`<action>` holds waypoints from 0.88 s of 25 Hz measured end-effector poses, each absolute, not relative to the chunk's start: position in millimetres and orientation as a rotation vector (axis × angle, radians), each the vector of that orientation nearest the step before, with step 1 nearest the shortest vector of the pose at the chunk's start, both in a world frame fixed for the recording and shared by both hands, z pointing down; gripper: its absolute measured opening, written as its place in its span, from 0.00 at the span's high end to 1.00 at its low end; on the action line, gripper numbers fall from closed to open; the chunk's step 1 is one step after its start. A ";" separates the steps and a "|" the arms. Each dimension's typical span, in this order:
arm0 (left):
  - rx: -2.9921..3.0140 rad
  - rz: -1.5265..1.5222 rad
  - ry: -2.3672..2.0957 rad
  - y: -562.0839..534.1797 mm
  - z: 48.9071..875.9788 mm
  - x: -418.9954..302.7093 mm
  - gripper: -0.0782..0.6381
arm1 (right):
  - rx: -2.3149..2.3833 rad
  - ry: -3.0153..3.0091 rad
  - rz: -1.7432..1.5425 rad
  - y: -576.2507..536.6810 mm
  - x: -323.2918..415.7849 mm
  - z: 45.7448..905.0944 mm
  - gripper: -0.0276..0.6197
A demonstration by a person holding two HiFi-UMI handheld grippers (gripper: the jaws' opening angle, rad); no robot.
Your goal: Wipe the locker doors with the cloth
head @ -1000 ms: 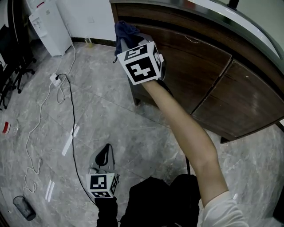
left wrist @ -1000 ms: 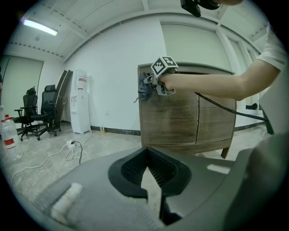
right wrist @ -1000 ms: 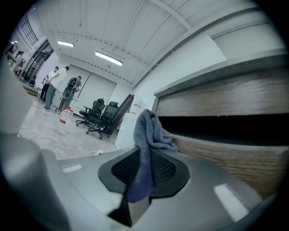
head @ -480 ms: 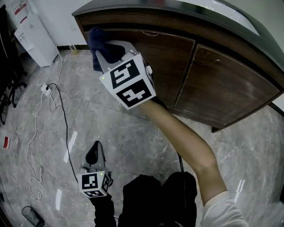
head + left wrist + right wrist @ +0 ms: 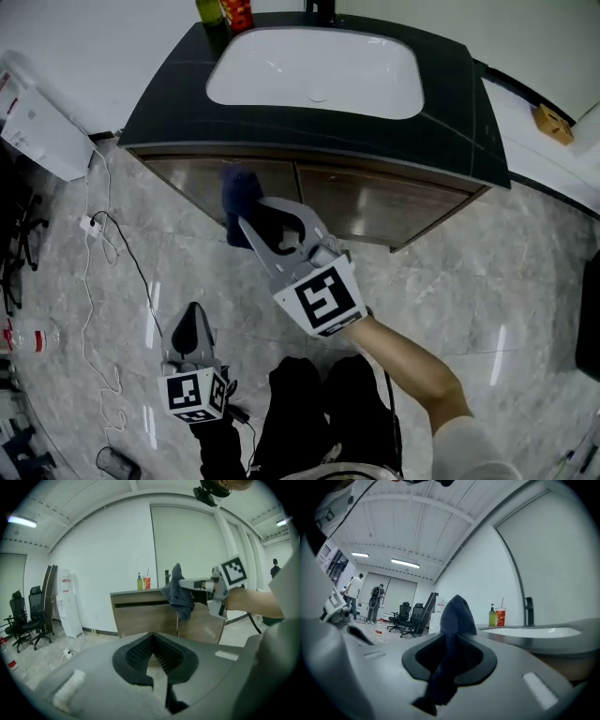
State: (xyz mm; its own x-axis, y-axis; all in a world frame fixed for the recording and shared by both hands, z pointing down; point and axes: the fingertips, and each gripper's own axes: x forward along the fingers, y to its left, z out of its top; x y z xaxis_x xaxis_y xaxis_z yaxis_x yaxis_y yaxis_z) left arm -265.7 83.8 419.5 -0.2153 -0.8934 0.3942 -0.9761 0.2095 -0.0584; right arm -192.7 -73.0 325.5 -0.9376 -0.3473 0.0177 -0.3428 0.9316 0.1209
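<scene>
A dark blue cloth (image 5: 236, 199) hangs from my right gripper (image 5: 246, 220), which is shut on it in front of the left wooden door (image 5: 192, 183) of the sink cabinet. Whether the cloth touches the wood I cannot tell. The right door (image 5: 375, 206) is bare. In the right gripper view the cloth (image 5: 452, 620) stands up between the pads. From the left gripper view the cloth (image 5: 178, 595) hangs before the cabinet (image 5: 140, 616). My left gripper (image 5: 194, 323) is low over the floor, shut and empty, pointing at the cabinet.
A dark countertop (image 5: 450, 122) with a white basin (image 5: 314, 70) caps the cabinet, with bottles (image 5: 225, 11) at its back edge. A white appliance (image 5: 37, 131) stands at the left, and a cable (image 5: 94, 272) trails over the marble floor. Office chairs (image 5: 23, 625) stand further left.
The head view has swung up over the cabinet, so the sink top now shows. The right gripper with the cloth has come down along the left door. The left gripper has stayed low.
</scene>
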 end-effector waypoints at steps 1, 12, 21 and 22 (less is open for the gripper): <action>1.792 0.429 -2.198 80.4 395.1 -257.6 0.89 | 0.578 -3.025 -0.160 -69.2 -172.4 313.9 0.85; 2.086 0.404 -1.999 45.6 153.0 -151.2 0.89 | 0.973 -2.862 0.094 -22.0 2.4 118.1 0.85; 2.228 0.342 -1.969 80.7 23.9 -112.6 0.89 | 1.256 -2.794 0.122 25.6 75.4 9.1 0.85; 2.237 0.331 -1.959 86.7 17.4 -113.4 0.89 | 1.265 -2.797 0.112 32.9 75.2 -0.4 0.85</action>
State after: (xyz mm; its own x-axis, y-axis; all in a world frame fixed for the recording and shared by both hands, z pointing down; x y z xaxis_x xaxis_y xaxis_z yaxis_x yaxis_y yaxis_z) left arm -113.4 86.7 17.4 0.1232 -0.9572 0.2619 -0.9901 -0.1363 -0.0324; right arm 75.2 32.9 -0.4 -0.6587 -0.7466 0.0931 -0.7517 0.6585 -0.0378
